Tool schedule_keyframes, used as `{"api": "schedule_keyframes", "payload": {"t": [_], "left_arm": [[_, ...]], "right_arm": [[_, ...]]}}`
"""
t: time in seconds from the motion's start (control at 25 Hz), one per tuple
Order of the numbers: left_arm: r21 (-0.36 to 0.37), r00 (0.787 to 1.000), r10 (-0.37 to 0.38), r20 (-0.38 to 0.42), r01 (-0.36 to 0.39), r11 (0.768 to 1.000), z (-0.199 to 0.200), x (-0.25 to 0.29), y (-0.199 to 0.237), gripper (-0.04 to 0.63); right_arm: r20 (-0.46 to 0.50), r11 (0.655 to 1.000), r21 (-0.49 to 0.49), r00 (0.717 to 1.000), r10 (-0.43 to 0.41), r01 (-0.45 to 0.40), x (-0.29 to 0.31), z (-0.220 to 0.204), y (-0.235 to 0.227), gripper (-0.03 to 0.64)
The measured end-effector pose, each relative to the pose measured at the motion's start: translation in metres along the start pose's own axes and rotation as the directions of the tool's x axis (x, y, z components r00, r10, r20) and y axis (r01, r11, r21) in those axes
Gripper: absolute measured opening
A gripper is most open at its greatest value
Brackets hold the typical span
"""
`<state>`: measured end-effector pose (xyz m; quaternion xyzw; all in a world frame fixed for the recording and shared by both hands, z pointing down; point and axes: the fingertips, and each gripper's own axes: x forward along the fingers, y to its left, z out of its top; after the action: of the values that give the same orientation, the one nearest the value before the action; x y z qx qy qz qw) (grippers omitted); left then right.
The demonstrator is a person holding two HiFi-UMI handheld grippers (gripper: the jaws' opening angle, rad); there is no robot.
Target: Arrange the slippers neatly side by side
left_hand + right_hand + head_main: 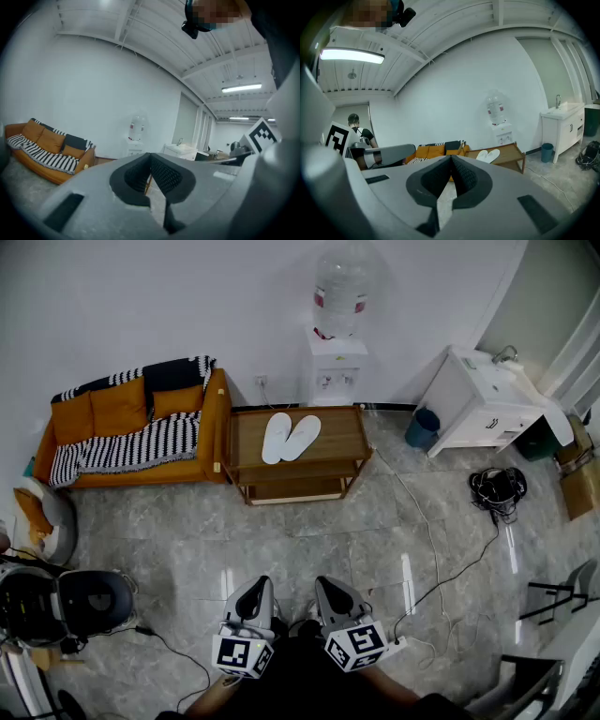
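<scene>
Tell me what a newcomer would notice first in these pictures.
A pair of white slippers lies on the wooden table by the far wall, with an orange sofa at its left and a water dispenser behind. At the head view's lower edge, the left gripper and right gripper are shut and empty.

Smooth brown wood for the tabletop [342, 432]. Matt white slippers [291, 437] on it. Shiny grey stone floor [281, 540] in front of the tabletop, with bright glints. Orange cloth sofa [117, 409] to its left, striped cloth blanket [141, 442] on top. Clear shiny plastic bottle [342, 282] behind the tabletop. Matt grey plastic left gripper [150, 157] and right gripper [451, 159], bumpy black pads [166, 176].
</scene>
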<state>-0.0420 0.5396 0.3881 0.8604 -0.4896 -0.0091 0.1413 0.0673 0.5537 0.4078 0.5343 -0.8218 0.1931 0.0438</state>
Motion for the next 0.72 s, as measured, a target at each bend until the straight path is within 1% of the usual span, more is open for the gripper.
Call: {"api": "schedule_keyframes", "payload": {"t": [0.36, 0.48, 0.72], "left_arm": [[-0.002, 1.0, -0.012, -0.001, 0.012, 1.0, 0.005, 0.008, 0.01, 0.012], [0.001, 1.0, -0.015, 0.002, 0.015, 1.0, 0.006, 0.007, 0.014, 0.012], [0.001, 1.0, -0.019, 0.0, 0.019, 1.0, 0.008, 0.002, 0.034, 0.012]], "right_arm": [[0.001, 1.0, -0.003, 1.0, 0.003, -0.003, 0.013, 0.005, 0.002, 0.012], [0.017, 1.0, 0.007, 1.0, -0.003, 0.003, 0.016, 0.008, 0.004, 0.012], [0.026, 1.0, 0.021, 1.0, -0.001, 0.0, 0.032, 0.007, 0.02, 0.012]]}}
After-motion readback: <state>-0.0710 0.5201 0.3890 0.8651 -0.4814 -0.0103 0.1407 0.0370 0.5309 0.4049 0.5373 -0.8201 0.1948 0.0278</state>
